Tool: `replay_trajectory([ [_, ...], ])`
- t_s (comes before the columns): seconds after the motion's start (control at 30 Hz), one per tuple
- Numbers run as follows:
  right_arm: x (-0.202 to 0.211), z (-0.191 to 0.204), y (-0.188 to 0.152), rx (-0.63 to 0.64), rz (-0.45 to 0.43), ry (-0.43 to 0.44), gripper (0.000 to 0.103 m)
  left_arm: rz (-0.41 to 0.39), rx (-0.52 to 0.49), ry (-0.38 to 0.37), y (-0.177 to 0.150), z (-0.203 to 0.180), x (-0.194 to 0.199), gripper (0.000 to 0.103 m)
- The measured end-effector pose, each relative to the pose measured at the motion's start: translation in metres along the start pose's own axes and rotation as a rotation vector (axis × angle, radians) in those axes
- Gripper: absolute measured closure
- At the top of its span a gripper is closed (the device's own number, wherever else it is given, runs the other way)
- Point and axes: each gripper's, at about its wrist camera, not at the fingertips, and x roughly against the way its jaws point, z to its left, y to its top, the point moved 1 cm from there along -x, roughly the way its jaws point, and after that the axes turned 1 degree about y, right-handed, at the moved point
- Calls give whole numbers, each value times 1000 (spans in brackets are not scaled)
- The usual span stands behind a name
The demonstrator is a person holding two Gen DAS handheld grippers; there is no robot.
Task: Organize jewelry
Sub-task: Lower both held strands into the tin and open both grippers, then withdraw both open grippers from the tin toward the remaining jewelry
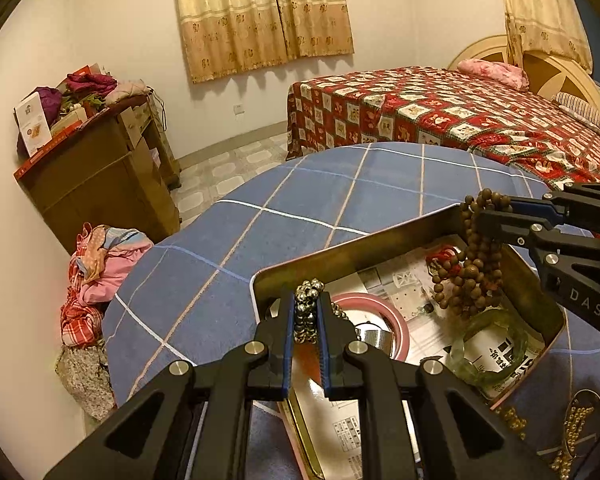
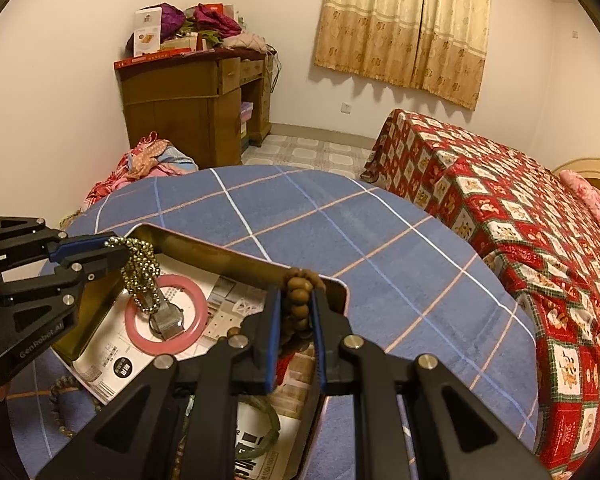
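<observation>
A gold metal tin (image 1: 340, 256) (image 2: 220, 250) lined with printed paper sits on the blue checked table. My left gripper (image 1: 307, 300) (image 2: 120, 254) is shut on a metallic bead bracelet (image 1: 306, 312) (image 2: 142, 276), held over the tin's left part above a pink bangle (image 1: 380, 304) (image 2: 140, 340) and a watch (image 2: 168, 320). My right gripper (image 2: 296, 296) (image 1: 480, 212) is shut on a brown wooden bead strand (image 2: 298, 300) (image 1: 468, 272), which hangs over the tin's right part. A green jade bangle (image 1: 492, 368) (image 2: 274, 424) lies in the tin.
Gold bead jewelry (image 1: 572, 420) lies on the blue tablecloth (image 1: 300, 200) right of the tin; a bead bracelet (image 2: 60, 400) lies left of it. A bed with a red quilt (image 2: 520, 240), a wooden cabinet (image 2: 196, 108) and a clothes pile (image 1: 96, 268) stand beyond.
</observation>
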Motion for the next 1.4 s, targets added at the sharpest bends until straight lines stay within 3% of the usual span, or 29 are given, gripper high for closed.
replay_trajectory([
  [0.43, -5, -2, -4, -18, 17, 11, 83, 14, 0, 23, -4, 3, -6, 92],
  [0.53, -6, -4, -7, -28, 26, 8, 77, 17, -7, 37, -5, 2, -5, 89],
  [0.6, -5, -4, -9, -35, 26, 11, 77, 15, -7, 44, -6, 2, -4, 70],
  [0.63, -4, -5, -9, -38, 26, 11, 74, 8, -7, 55, -6, 2, -2, 48],
  [0.67, -4, -5, -10, -41, 27, 11, 65, -12, -7, 76, -6, 2, 1, 30],
  [0.7, -4, -6, -10, -48, 27, 14, 60, -28, -8, 85, -6, 2, 4, 27],
  [0.73, -3, -7, -11, -54, 25, 19, 54, -36, -11, 81, -6, 2, 6, 27],
  [0.9, 5, -9, -13, -64, 29, 7, 53, -25, -16, 96, -6, 3, 7, 27],
  [1.07, 20, -11, -21, -86, 35, -15, 45, -23, 26, 101, -12, 12, 18, 27],
  [1.4, 60, -9, -51, -78, 41, -53, 36, -21, 31, 123, -57, 8, 59, 27],
])
